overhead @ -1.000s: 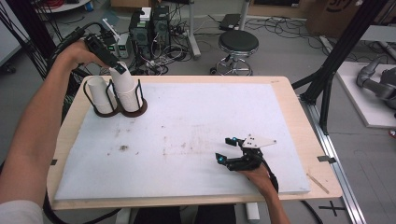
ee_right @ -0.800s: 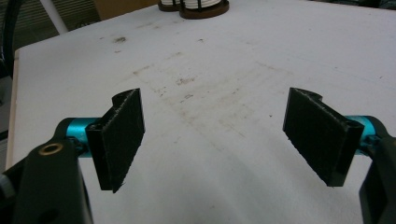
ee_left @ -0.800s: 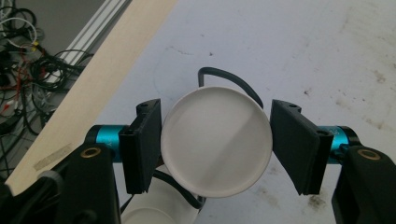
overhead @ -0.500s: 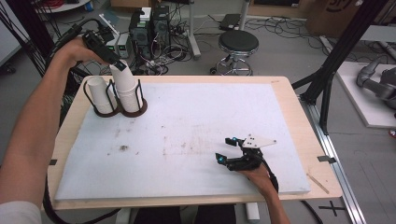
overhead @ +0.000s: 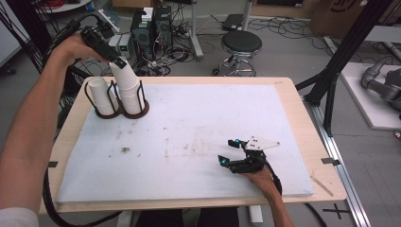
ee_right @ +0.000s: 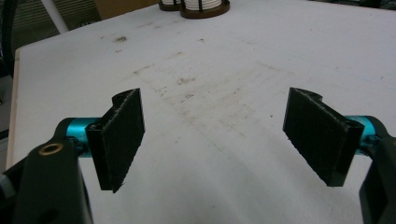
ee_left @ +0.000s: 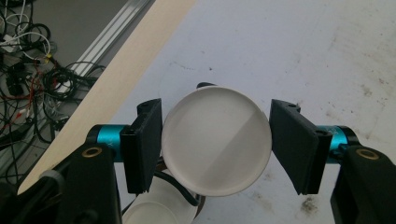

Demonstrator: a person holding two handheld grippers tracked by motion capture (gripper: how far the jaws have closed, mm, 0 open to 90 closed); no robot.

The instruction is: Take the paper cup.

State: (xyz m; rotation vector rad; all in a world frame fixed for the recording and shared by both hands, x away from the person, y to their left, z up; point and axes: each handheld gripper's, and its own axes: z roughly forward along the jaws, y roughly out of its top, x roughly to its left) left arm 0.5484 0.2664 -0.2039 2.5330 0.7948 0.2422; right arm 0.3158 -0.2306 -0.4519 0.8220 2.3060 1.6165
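Left gripper (overhead: 118, 64) has closed its last bit onto the upturned white cup (overhead: 126, 84) since a second ago.

Near the table's front edge, the right gripper (overhead: 227, 151) rests with jaws spread and bare; far left, the clamped cup sits in the black wire holder (overhead: 137, 109), beside a second cup (overhead: 100, 95).

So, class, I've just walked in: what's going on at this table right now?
A person holds a gripper in each hand. The left gripper has its fingers closed on an upside-down white paper cup at the top of a stack standing in a black wire cup holder at the table's far left corner. A second white cup sits in the holder's other ring. The right gripper rests on the white table cover near the front, fingers open and empty.
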